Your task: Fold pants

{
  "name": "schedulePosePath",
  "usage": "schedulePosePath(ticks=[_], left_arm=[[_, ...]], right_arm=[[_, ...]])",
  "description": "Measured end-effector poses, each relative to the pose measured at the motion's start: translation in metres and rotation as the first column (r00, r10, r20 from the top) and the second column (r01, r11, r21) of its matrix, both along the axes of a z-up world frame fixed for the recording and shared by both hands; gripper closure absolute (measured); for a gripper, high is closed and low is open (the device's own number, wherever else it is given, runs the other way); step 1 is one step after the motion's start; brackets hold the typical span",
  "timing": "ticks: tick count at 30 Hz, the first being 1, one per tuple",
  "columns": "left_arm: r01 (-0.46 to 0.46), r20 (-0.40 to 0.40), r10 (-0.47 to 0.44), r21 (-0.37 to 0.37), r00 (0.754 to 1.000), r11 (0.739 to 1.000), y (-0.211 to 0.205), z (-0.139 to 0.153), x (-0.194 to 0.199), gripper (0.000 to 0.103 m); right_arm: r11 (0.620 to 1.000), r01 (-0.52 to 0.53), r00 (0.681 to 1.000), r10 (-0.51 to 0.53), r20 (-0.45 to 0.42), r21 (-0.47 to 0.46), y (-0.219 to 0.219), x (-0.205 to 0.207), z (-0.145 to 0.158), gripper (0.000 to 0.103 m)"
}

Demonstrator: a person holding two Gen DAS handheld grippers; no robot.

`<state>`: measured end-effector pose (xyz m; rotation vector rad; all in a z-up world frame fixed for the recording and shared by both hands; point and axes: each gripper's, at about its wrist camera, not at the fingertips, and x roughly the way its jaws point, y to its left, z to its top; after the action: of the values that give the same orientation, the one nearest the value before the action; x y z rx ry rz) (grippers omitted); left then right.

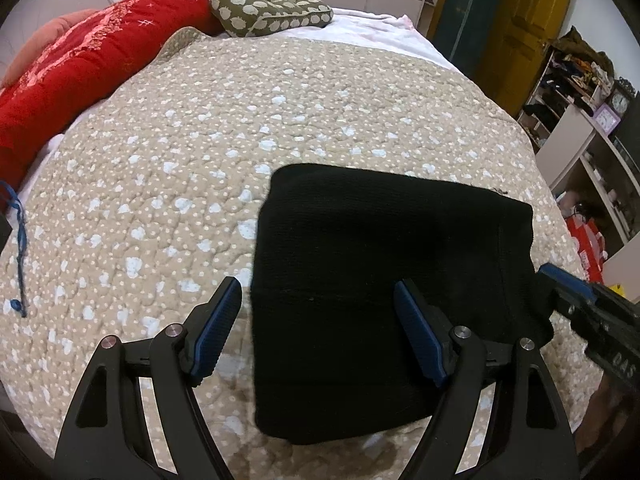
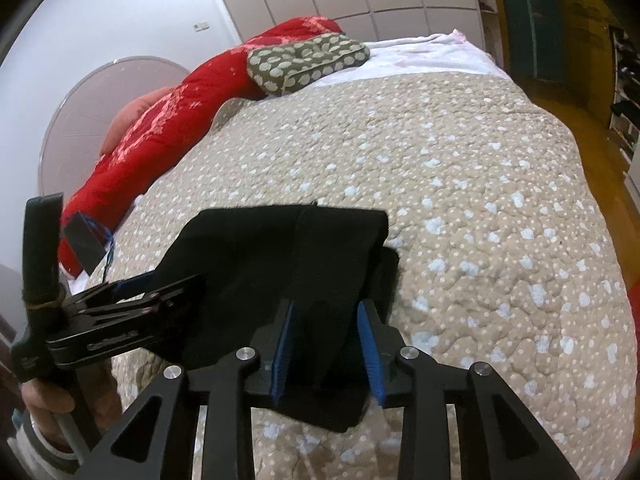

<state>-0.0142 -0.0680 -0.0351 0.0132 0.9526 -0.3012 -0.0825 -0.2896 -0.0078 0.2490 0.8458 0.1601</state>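
Nearest in the right wrist view, the right gripper (image 2: 326, 350) tilts down over the near corner of the black pants (image 2: 280, 264). A fold of the cloth stands between its blue pads (image 2: 370, 350), but the jaws sit apart and the pads do not visibly clamp it — the fabric only fills the gap. At the left of that view the person's hand (image 2: 48, 404) grips the handle of the other tool, whose arms reach in level toward the garment's left side.

In the left wrist view the left gripper (image 1: 318, 328) also points down at the bed, jaws spread wide and holding nothing. Its left finger hangs over bare quilt (image 1: 160, 184); its right finger lies over the pants, so the garment's left edge runs up between the two.

The pants lie as a folded, roughly square bundle near the front edge of the bed, flat on the quilt, with a seam running along the right portion. To the left and beyond the bundle the quilt stays open — plenty of free surface. Farther back, a red blanket (image 1: 80, 64) banks along the left side, and a green spotted cushion (image 1: 272, 8) rests at the far end. Shelving (image 1: 576, 120) stands past the right edge.
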Motion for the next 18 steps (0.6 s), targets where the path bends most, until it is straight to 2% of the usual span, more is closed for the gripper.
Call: schedulePosePath(ticks=[9, 15, 16, 17, 18], left_arm=[[-0.008, -0.016, 0.007, -0.020, 1.000, 1.000, 0.002, -0.003, 0.006, 0.024], [0.011, -0.022, -0.012, -0.013, 1.000, 1.000, -0.006, -0.005, 0.010, 0.024], [0.010, -0.022, -0.010, -0.011, 1.000, 1.000, -0.007, -0.006, 0.011, 0.024], [0.008, -0.023, -0.009, -0.009, 1.000, 1.000, -0.008, -0.006, 0.012, 0.024], [0.007, -0.024, -0.007, -0.008, 1.000, 1.000, -0.009, -0.006, 0.014, 0.024]], right_arm=[[0.999, 0.035, 0.999, -0.035, 0.013, -0.012, -0.010, 0.022, 0.000, 0.072], [0.999, 0.013, 1.000, -0.014, 0.009, 0.038, -0.016, 0.043, -0.012, 0.072], [0.999, 0.002, 1.000, -0.004, 0.026, 0.044, -0.016, 0.043, -0.011, 0.075], [0.999, -0.008, 0.999, 0.007, 0.041, 0.045, -0.014, 0.043, -0.010, 0.087], [0.999, -0.016, 0.998, 0.014, 0.057, 0.033, -0.012, 0.044, -0.008, 0.090]])
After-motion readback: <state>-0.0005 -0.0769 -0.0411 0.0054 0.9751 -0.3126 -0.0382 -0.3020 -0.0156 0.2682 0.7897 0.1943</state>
